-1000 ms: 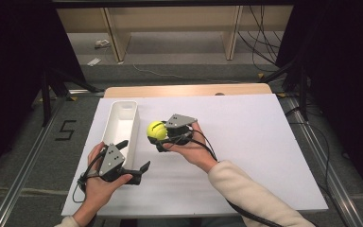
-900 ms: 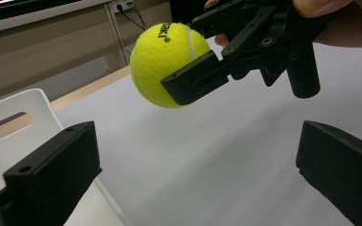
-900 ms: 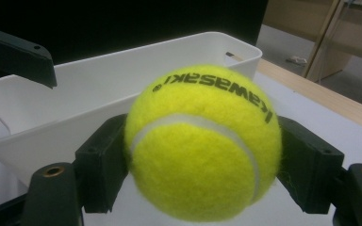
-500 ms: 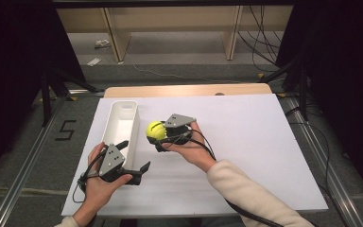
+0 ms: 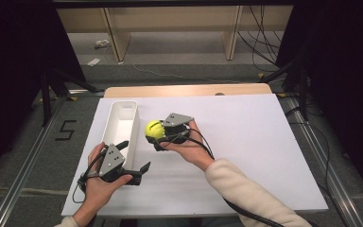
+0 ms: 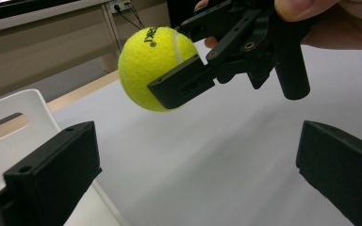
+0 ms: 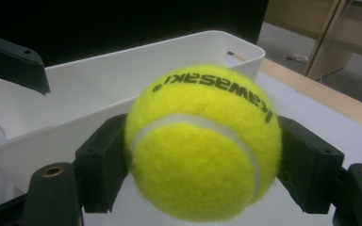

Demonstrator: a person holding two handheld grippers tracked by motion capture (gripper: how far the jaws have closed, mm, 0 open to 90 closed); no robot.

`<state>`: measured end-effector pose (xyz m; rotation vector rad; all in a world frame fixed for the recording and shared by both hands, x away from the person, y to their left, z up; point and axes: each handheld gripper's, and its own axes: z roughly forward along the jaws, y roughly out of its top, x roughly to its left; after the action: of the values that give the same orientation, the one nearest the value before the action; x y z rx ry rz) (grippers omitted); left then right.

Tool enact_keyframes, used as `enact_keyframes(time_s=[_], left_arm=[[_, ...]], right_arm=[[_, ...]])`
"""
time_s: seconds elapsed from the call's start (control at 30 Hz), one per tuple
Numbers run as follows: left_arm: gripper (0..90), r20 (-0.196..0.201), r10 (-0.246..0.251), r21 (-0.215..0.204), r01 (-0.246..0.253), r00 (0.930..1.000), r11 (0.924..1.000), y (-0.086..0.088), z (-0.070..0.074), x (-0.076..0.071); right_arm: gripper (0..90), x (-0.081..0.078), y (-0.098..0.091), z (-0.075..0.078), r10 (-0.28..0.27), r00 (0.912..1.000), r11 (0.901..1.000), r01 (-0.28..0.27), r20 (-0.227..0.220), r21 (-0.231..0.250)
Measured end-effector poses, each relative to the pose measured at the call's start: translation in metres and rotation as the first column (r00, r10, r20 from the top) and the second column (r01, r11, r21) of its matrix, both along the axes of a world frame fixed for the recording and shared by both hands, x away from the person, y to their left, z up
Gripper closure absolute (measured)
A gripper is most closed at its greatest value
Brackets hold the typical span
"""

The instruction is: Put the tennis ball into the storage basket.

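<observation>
**Tennis ball pinched beside the white bin**

The right gripper (image 5: 157, 137) pinched a yellow tennis ball (image 7: 202, 141), its two black jaws pressed against the ball's opposite flanks at the widest part. At centre frame in the high view, the ball hung clear of the white table (image 5: 246, 142). It looked light, felt-covered and springy, so a hold across the middle should keep it from squirting out. Just left of the ball stood the long white bin (image 5: 119, 125), open-topped and apparently empty. At lower left, the left gripper (image 5: 133, 157) was spread wide, holding nothing, by the bin's near end. Nothing stood between ball and bin.
</observation>
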<state>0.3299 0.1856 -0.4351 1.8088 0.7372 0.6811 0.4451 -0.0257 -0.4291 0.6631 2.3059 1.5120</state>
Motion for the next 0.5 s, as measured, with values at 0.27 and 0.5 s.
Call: enact_keyframes(time_s=[0.27,0.5], left_arm=[[0.0,0.000,-0.001,0.000,0.001,1.0000,1.0000,-0.0002,0.0000,0.0001],[0.0,0.001,-0.003,0.001,0.003,1.0000,1.0000,-0.0003,-0.0001,0.0000]], right_arm=[[26.1,0.0020,0.0021,0.0027,-0.003,1.0000,1.0000,0.003,0.003,0.002],[26.1,0.0033,0.0040,0.0048,-0.005,1.0000,1.0000,0.005,0.001,0.004]])
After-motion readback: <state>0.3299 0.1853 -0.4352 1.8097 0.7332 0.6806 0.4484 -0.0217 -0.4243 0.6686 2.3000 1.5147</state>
